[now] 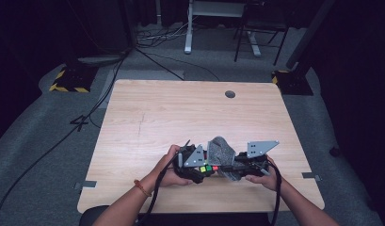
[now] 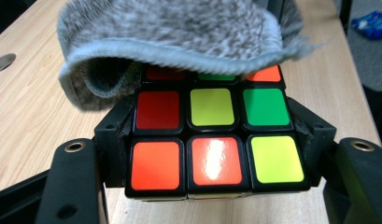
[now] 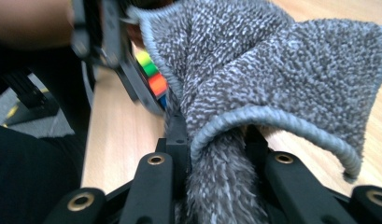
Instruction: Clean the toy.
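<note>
Near the table's (image 1: 148,117) front edge, my left gripper (image 2: 212,140) clamps a puzzle cube (image 2: 212,140) by 2 opposite sides. My right gripper (image 3: 216,154) pinches a grey cloth (image 3: 282,65), which drapes over the cube's far rows, just above the wood.

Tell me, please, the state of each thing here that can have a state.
Puzzle cube: scrambled, clamped between the left tool's jaws, far edge covered by the cloth.
Grey cloth: folded, draped over the cube, pinched in the right tool.
Left tool: shut on the cube.
Right tool: shut on the cloth.
</note>
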A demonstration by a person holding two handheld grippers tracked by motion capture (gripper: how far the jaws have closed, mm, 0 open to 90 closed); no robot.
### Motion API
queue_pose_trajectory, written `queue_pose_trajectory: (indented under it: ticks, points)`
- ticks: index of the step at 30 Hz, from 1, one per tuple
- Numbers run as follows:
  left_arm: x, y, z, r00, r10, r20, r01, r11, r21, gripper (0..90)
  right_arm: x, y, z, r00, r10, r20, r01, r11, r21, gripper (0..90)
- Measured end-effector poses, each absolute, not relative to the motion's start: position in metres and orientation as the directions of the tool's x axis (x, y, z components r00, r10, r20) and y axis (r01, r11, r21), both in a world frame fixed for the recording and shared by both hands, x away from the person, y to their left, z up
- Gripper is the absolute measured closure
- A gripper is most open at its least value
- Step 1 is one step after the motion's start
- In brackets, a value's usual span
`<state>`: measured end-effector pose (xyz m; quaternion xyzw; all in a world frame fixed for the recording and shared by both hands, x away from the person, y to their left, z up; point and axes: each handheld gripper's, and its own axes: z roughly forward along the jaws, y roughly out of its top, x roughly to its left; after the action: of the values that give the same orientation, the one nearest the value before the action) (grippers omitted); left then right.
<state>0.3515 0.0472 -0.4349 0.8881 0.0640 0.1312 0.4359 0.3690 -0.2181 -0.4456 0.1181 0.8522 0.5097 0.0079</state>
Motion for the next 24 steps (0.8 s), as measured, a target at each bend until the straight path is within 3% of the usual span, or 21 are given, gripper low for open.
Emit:
queue_pose_trajectory:
  ticks: [7, 20, 24]
  points:
    - [0.352, 0.054, -0.427, 0.957, 0.238, 0.166, 0.000, -0.571, 0.821, 33.2, 0.370, -0.213, -0.461, -0.970, 0.219, 0.106, 0.213, 0.552, 0.806, 72.7]
    - [0.351, 0.042, -0.439, 0.965, 0.205, 0.166, 0.002, -0.634, 0.773, 31.9, 0.359, -0.215, -0.439, -0.980, 0.190, 0.067, 0.143, 0.422, 0.895, 73.8]
    - [0.349, 0.038, -0.442, 0.960, 0.204, 0.192, -0.009, -0.661, 0.750, 32.6, 0.356, -0.210, -0.435, -0.981, 0.189, 0.041, 0.121, 0.433, 0.893, 74.0]
